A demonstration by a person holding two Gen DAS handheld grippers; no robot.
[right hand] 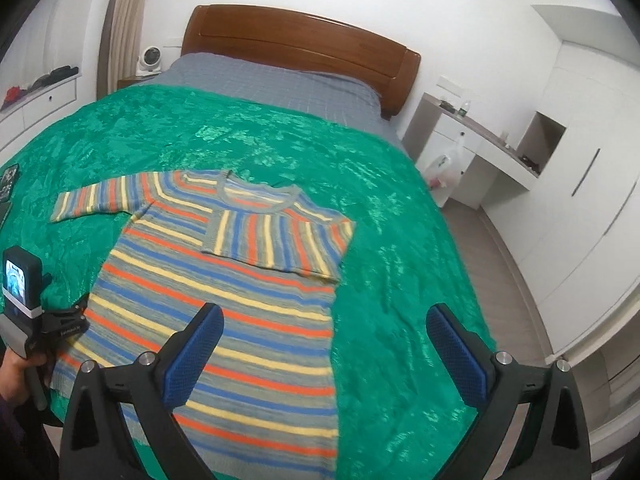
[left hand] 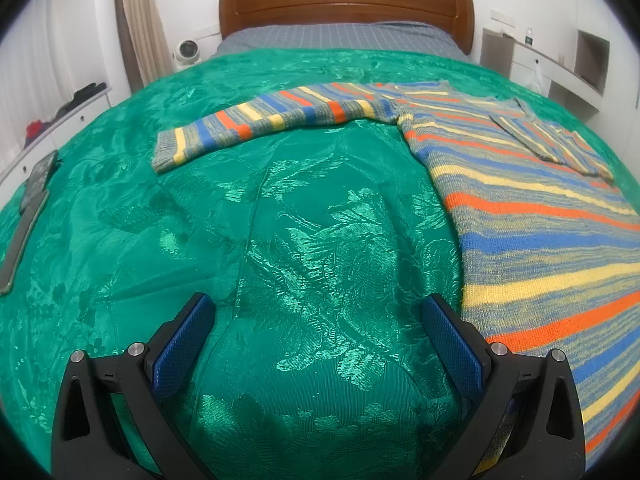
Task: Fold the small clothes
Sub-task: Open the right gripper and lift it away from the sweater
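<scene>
A knitted sweater (left hand: 540, 220) (right hand: 224, 320) with blue, orange and yellow stripes lies flat on the green bedspread (left hand: 280, 220) (right hand: 240, 136). One sleeve (left hand: 260, 120) (right hand: 100, 200) stretches out to the left. The other sleeve (right hand: 280, 240) (left hand: 560, 140) is folded across the chest. My left gripper (left hand: 319, 300) stands open over bare bedspread, just left of the sweater's body, with nothing between its fingers. My right gripper (right hand: 326, 308) is open and empty above the sweater's right edge near the hem. A person's hand (right hand: 16, 368) holds the left gripper's handle at the lower left.
A dark flat device (left hand: 36, 184) (right hand: 8, 180) lies on the bed's left side. The wooden headboard (left hand: 344, 4) and grey sheet (right hand: 272, 84) are at the far end. White desk (right hand: 480, 148) and wardrobe (right hand: 580, 200) stand right of the bed, beyond a strip of floor (right hand: 500, 280).
</scene>
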